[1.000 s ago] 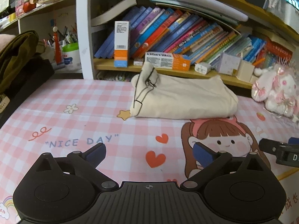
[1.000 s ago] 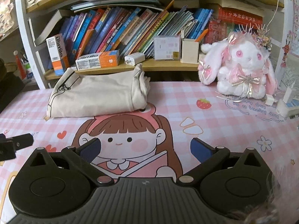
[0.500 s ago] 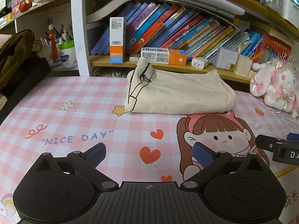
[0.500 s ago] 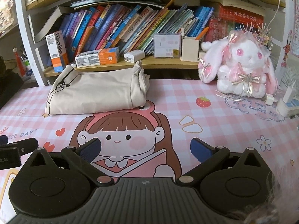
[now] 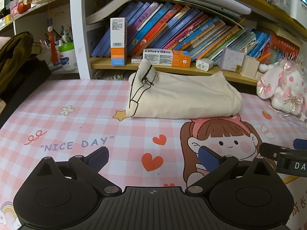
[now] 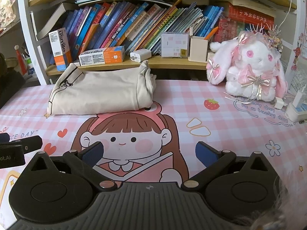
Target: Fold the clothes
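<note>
Through the left wrist camera, I see my left gripper (image 5: 153, 158) spread wide and holding nothing above a pink checked mat (image 5: 86, 105) printed "NICE DAY" (image 5: 78, 143), with the folded cream garment (image 5: 182, 99) lying at the mat's far edge below a shelf holding a "usmile" box (image 5: 166, 57). From the right wrist camera, my right gripper (image 6: 149, 152) is likewise spread and empty over the mat's cartoon girl (image 6: 126, 140), the garment sits far left of centre, a second "usmile" box (image 6: 60, 48) stands upright, and a plush rabbit (image 6: 249, 67) sits right.
</note>
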